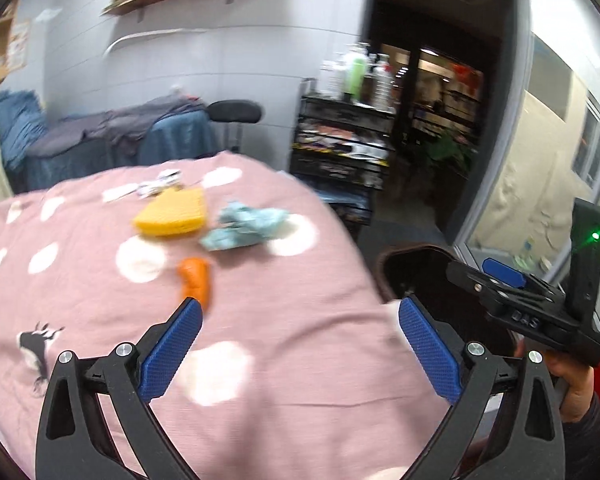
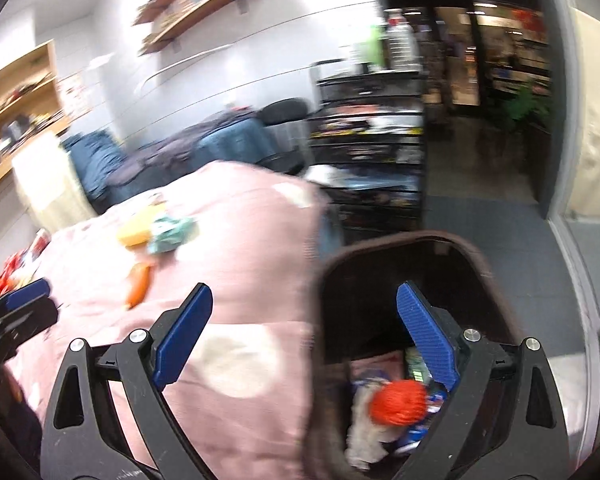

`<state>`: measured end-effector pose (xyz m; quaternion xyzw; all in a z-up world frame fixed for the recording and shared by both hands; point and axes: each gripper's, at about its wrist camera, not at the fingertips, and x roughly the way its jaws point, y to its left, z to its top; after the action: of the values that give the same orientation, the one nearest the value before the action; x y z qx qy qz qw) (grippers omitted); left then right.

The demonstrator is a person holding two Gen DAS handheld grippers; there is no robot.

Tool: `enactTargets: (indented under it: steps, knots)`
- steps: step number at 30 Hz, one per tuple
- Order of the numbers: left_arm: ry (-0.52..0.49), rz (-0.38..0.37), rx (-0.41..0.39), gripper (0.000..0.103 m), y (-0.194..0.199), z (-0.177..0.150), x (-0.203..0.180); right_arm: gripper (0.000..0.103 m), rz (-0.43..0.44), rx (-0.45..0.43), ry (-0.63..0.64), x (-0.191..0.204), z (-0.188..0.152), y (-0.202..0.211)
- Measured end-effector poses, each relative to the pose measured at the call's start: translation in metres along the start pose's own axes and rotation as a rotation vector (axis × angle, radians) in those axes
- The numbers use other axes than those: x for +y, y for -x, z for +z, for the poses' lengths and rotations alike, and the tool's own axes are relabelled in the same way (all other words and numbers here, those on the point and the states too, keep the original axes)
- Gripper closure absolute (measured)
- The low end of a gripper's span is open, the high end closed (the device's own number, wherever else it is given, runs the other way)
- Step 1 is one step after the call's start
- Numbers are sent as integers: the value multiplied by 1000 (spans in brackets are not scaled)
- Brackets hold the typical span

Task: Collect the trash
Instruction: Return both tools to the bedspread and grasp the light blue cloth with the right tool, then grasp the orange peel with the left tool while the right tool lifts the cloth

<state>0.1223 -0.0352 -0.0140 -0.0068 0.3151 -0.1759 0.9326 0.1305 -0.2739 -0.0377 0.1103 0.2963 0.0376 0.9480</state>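
Trash: orange scrap (image 1: 196, 280), crumpled blue wad (image 1: 244, 226), yellow sponge (image 1: 171, 213) lie on pink spotted cloth (image 1: 280, 320), near far edge. Bin (image 2: 440, 240) sits just beside table edge, likely for short drops; orange ball (image 2: 398, 402) and wrappers inside. Right gripper (image 2: 304, 332) over bin rim, jaws wide, empty. Left gripper (image 1: 300, 344) over cloth, wide, empty, aimed toward scrap, likely next pick.
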Motion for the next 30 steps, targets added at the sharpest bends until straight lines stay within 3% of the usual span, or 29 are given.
enactTargets:
  steps: [9, 15, 22, 25, 27, 30]
  knots:
    - [117, 134, 69, 5, -2, 3, 95, 11, 159, 70, 189, 83, 20, -42]
    - [181, 78, 160, 7, -22, 3, 125, 11, 169, 131, 291, 123, 30, -81]
    - [145, 45, 263, 12, -61, 10, 114, 14, 149, 224, 376, 154, 49, -141]
    - [116, 51, 305, 17, -85, 16, 109, 28, 136, 258, 389, 160, 55, -166]
    - [86, 67, 344, 20, -103, 20, 104, 53, 126, 279, 392, 162, 58, -179]
    - [29, 99, 403, 21, -130, 23, 97, 79, 175, 321, 340, 156, 62, -190]
